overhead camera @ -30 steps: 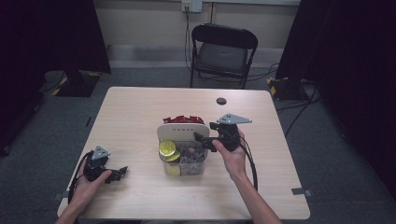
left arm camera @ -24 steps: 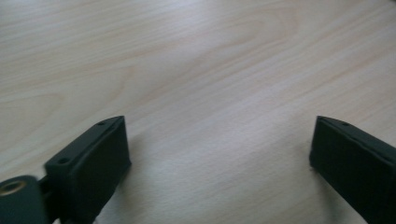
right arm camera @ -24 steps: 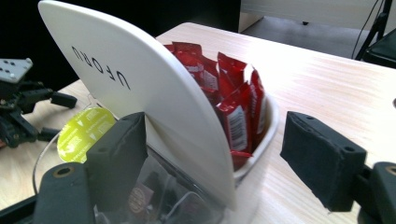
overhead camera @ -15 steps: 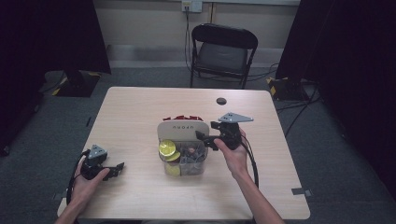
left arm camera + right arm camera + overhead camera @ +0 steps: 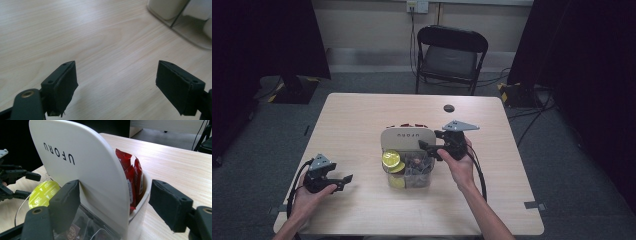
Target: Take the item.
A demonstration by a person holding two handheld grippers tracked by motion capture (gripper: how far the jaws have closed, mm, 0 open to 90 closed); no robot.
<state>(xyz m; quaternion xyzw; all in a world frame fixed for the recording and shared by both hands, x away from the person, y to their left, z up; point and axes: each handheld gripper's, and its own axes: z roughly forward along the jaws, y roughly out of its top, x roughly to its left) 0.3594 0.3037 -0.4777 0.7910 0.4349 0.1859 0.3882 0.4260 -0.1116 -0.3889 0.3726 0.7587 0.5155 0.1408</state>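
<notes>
Right gripper (image 5: 428, 148): jaws spread either side of the organizer's (image 5: 82, 170) upright panel, left pad touching or just beside its face, right pad apart; just been closing, no firm pinch yet (likely lining up to steady or lift it).
Organizer: straight ahead, panel edge between the jaws; red packets (image 5: 131, 177) behind the panel, yellow pod (image 5: 43, 193) and clear bin in front.
Left gripper (image 5: 346, 180): spread, nothing between, only bare table (image 5: 100, 37) beneath; just been closing; organizer corner far ahead at right (probably waiting its turn).
</notes>
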